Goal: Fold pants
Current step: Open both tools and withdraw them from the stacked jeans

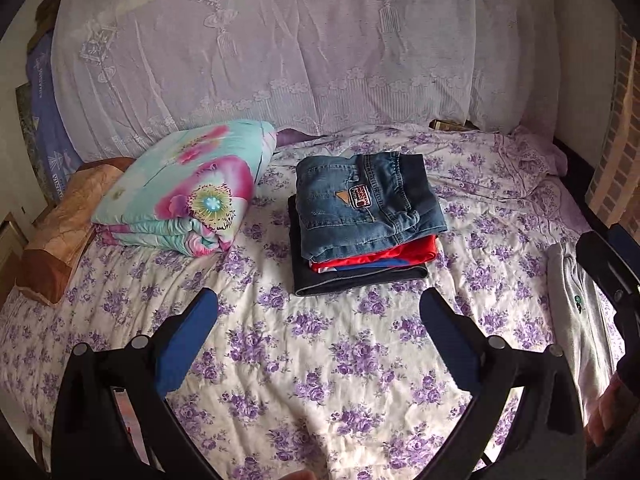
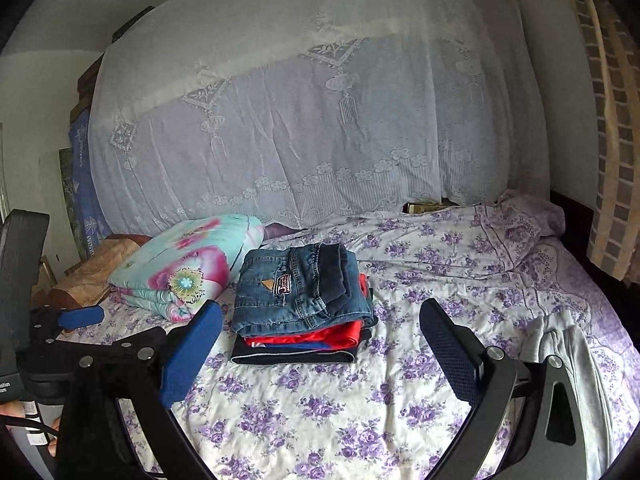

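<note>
Currently hovering over the bed (image 1: 320, 360): left hand-held gripper (image 1: 319, 304) spread wide, empty; right hand-held gripper (image 2: 320, 316) likewise wide, empty. Folded jeans (image 1: 360, 204) topping a stack of folded clothes (image 1: 360, 268) mid-bed; grey pants (image 2: 568, 364) crumpled at right edge.

We are looking at a bed (image 2: 400, 420) that is wearing a white sheet with purple flowers. A white lace curtain (image 2: 304, 120) is hanging behind it and is covering most of the back. A folded quilt (image 2: 188, 264) with pink flowers is lying at the left, beside a brown pillow (image 2: 92, 272). A brick-pattern wall (image 2: 612, 120) is standing at the right, and pale daylight is filling the room.
</note>
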